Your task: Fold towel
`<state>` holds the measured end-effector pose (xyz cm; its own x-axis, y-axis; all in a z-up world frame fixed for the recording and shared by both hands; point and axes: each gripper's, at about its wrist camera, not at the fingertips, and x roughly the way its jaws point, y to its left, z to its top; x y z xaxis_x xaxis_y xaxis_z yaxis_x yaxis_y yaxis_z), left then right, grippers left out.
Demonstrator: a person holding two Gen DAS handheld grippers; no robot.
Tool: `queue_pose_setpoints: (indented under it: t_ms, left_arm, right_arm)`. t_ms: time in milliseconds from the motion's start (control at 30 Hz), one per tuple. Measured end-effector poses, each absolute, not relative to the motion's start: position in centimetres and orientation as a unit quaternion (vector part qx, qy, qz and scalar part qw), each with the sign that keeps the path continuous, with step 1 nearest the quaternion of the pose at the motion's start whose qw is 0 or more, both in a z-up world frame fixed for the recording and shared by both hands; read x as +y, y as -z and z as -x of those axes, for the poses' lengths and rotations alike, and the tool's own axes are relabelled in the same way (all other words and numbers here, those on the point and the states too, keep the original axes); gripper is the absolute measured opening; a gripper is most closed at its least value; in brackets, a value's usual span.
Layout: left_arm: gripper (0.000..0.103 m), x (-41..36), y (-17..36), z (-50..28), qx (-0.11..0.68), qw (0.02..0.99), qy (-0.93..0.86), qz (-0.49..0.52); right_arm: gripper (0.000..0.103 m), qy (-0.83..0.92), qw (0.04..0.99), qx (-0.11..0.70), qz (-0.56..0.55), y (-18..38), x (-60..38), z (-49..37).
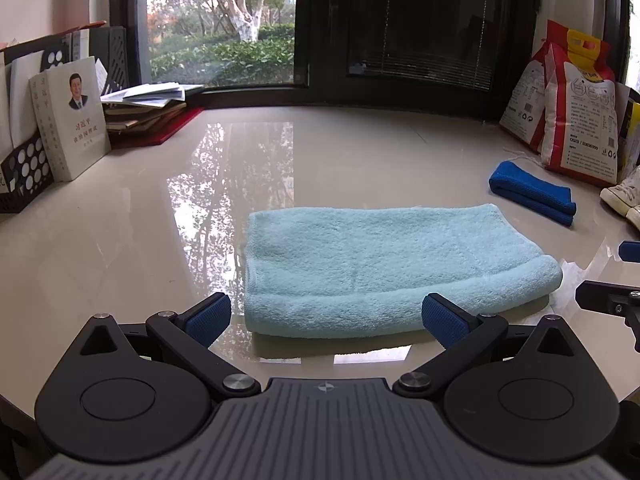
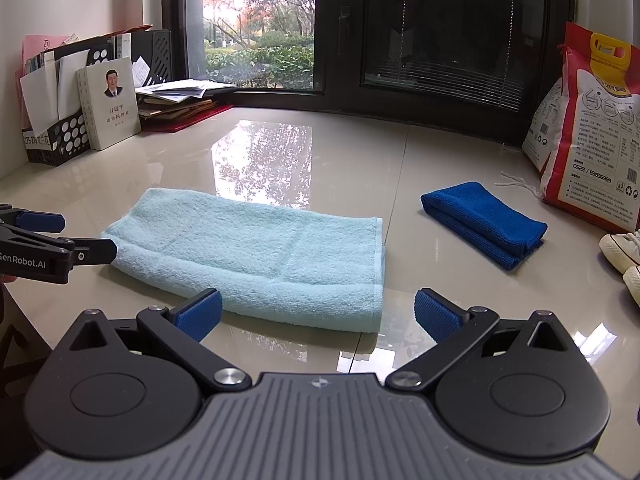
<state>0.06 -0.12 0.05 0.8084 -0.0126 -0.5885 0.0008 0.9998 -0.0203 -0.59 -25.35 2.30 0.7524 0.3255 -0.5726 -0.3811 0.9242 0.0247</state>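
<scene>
A light blue towel lies folded flat on the glossy beige table; it also shows in the right wrist view. My left gripper is open and empty, its blue pads just in front of the towel's near folded edge. My right gripper is open and empty, in front of the towel's near right corner. The left gripper also shows at the left edge of the right wrist view, beside the towel's left end. Part of the right gripper shows at the right edge of the left wrist view.
A folded dark blue cloth lies right of the towel, also in the left wrist view. Rice bags and white shoes stand at the right. Books and file holders stand at the back left. A window is behind.
</scene>
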Motion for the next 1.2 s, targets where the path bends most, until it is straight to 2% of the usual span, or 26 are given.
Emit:
queue_pose_setpoints:
  t_ms: [700, 1200]
  left_arm:
    - [0.103, 1.0, 1.1, 0.2, 0.302, 0.953, 0.010, 0.017]
    - [0.103, 3.2, 2.4, 3.2, 0.302, 0.953, 0.007, 0.016]
  right_arm:
    - [0.103, -0.194, 0.934, 0.298, 0.049, -1.8, -25.8, -0.2]
    - [0.103, -0.192, 0.932, 0.303, 0.047, -1.5, -25.8, -0.5]
